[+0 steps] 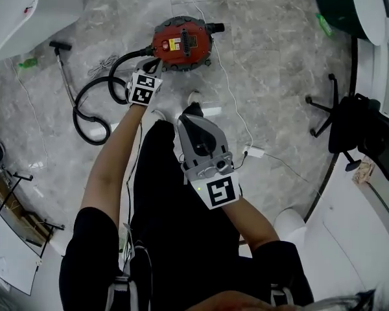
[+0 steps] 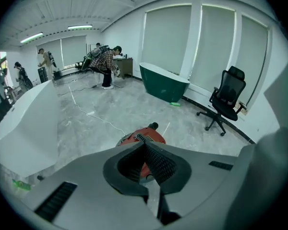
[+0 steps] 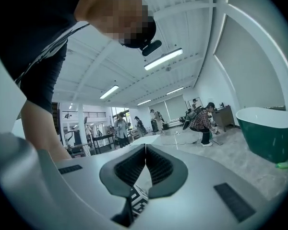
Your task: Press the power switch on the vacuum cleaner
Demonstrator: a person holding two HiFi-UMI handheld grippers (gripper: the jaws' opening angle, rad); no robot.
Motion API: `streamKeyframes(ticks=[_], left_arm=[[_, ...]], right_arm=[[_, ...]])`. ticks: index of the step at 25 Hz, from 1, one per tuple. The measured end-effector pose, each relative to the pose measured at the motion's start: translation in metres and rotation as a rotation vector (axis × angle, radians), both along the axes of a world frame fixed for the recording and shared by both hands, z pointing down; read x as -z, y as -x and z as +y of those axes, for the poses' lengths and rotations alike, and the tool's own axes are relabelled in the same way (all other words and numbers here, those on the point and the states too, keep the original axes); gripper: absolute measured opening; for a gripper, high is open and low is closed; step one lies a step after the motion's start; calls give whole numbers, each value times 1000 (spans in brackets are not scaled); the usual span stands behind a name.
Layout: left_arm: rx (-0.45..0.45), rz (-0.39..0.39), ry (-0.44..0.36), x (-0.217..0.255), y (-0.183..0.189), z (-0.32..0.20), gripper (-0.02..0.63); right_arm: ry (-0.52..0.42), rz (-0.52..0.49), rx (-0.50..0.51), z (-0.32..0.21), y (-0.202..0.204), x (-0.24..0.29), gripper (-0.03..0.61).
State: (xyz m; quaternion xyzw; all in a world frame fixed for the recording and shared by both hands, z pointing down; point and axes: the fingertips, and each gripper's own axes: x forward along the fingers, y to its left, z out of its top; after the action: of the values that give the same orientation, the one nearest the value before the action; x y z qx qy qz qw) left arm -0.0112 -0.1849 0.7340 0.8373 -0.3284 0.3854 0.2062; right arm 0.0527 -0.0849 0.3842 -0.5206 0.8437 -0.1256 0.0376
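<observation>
The red round vacuum cleaner (image 1: 181, 43) stands on the grey floor ahead of me. Its black hose (image 1: 91, 105) loops off to the left. My left gripper (image 1: 155, 63) is shut and empty, with its tips over the vacuum's left edge where the hose joins. In the left gripper view the closed jaws (image 2: 144, 143) point down at the vacuum's red top (image 2: 151, 134). My right gripper (image 1: 193, 111) is held back near my body, shut on nothing. In the right gripper view its jaws (image 3: 145, 148) look across the room, with the left gripper's marker cube (image 3: 137, 201) under them.
A white cord (image 1: 236, 109) runs from the vacuum to a plug block (image 1: 254, 151). The vacuum's wand (image 1: 65, 70) lies left. A black office chair (image 1: 340, 118) and a green tub (image 2: 163, 83) are right, a white tub (image 1: 23, 8) left. People work far off (image 2: 105, 63).
</observation>
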Motion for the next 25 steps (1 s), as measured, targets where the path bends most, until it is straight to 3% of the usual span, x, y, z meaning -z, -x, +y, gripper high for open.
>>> streamKeyframes(ticks=[8, 11, 18, 25], left_arm=[[32, 123, -174, 131, -2, 44, 18], [70, 207, -201, 176, -4, 62, 18], [148, 359, -268, 259, 13, 112, 18], [120, 467, -389, 338, 28, 128, 18]], right_arm=[[4, 62, 40, 27, 8, 44, 18], [-22, 91, 54, 28, 9, 60, 18], [31, 67, -11, 53, 6, 77, 17], [8, 102, 20, 50, 32, 98, 18]])
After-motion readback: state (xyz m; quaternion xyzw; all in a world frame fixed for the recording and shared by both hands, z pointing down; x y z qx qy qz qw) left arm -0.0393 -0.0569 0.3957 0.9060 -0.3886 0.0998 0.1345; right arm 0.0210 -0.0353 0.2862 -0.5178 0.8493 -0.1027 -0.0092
